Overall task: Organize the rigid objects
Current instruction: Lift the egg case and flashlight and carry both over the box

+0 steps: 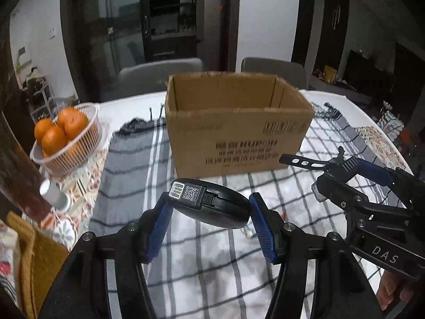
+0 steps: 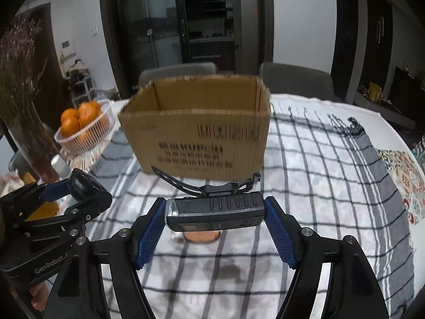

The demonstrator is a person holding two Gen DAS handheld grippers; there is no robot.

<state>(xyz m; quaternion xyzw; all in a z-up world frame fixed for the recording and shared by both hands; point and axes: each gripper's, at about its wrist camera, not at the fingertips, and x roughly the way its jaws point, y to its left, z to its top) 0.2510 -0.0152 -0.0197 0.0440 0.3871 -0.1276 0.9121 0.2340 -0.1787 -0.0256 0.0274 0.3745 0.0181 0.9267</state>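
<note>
An open brown cardboard box (image 1: pixel 239 133) stands on the checked tablecloth ahead of both grippers; it also shows in the right wrist view (image 2: pixel 196 135). My left gripper (image 1: pixel 209 208) is shut on a black oval device with a QR label (image 1: pixel 212 207), held above the cloth in front of the box. My right gripper (image 2: pixel 215 212) is shut on a black rectangular bike light with a strap mount (image 2: pixel 215 210), also held above the cloth. Each gripper shows in the other's view: the right gripper (image 1: pixel 345 175) and the left gripper (image 2: pixel 79 188).
A white basket of oranges (image 1: pixel 66 138) stands at the left of the box. A small white bottle (image 1: pixel 54 195) and a dark vase (image 2: pixel 32 143) are at the left edge. Two grey chairs (image 1: pixel 273 69) stand behind the table. A small round object (image 2: pixel 202 235) lies on the cloth under the bike light.
</note>
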